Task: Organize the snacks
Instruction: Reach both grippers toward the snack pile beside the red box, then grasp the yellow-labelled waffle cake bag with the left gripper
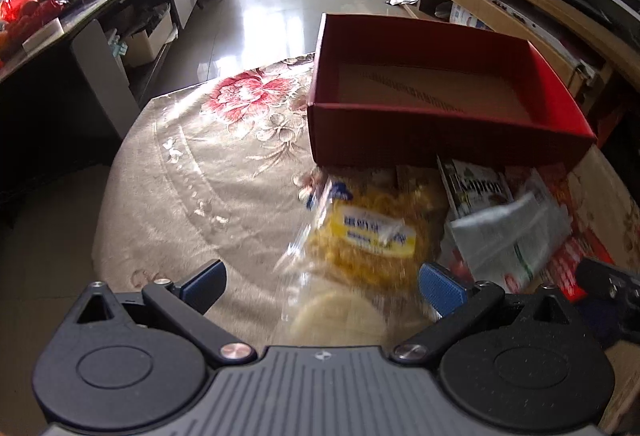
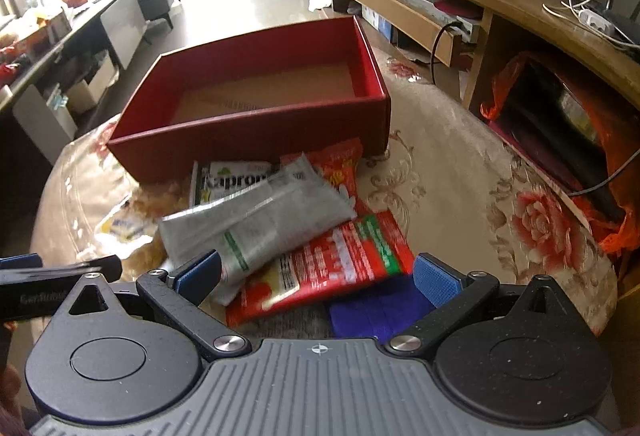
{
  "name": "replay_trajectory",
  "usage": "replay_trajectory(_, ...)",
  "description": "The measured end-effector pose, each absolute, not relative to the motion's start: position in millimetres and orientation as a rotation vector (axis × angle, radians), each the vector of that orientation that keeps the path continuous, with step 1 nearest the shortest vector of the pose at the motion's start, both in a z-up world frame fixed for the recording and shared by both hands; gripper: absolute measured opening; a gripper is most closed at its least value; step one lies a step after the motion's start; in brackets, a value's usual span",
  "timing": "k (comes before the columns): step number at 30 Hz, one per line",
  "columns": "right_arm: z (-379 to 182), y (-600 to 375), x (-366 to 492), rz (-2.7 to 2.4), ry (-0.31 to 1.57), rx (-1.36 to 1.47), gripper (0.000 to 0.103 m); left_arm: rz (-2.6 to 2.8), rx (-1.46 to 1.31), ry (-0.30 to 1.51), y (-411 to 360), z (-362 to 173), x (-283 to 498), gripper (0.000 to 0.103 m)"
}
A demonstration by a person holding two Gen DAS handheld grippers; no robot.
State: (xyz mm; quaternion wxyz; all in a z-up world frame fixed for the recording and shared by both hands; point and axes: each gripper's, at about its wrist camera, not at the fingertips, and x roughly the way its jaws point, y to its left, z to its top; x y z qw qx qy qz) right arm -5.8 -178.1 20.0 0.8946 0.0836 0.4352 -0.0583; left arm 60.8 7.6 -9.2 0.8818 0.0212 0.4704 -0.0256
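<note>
An empty red box [image 1: 440,132] stands on a round table with a floral cloth [image 1: 200,164]; it also shows in the right wrist view [image 2: 248,140]. In front of it lies a pile of snack packets: a yellow bag [image 1: 372,232], a white "Kapron" pack [image 1: 476,188] and a silver packet [image 1: 516,236]. My left gripper [image 1: 320,284] is open just above the yellow bag. My right gripper [image 2: 320,276] is open over the silver packet [image 2: 256,216], a red packet [image 2: 332,264] and a blue packet [image 2: 376,316]. The "Kapron" pack [image 2: 232,180] lies behind them.
A wooden TV cabinet [image 2: 460,0] stands to the right, with an orange bag [image 2: 560,124] under it. A dark side table with clutter [image 1: 60,4] is at the left. The left gripper's arm shows at the right wrist view's left edge [image 2: 48,276].
</note>
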Motion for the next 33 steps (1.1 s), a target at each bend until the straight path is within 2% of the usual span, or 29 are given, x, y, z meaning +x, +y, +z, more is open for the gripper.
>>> replay_trajectory(22,22.8,-186.6,13.8,-0.08,0.934,0.226,0.103,-0.077,0.103,1.1,-29.1,-50.1,125.7,0.103)
replay_trajectory(28,17.2,-190.3,16.0,-0.083,0.961,0.228,0.103,-0.103,0.061,1.135,-21.5,-56.6,121.2,0.103)
replay_trajectory(33,17.0,-194.0,14.4,-0.093,0.96,0.237,0.103,-0.124,0.053,1.16,-4.8,-54.0,98.1,0.099)
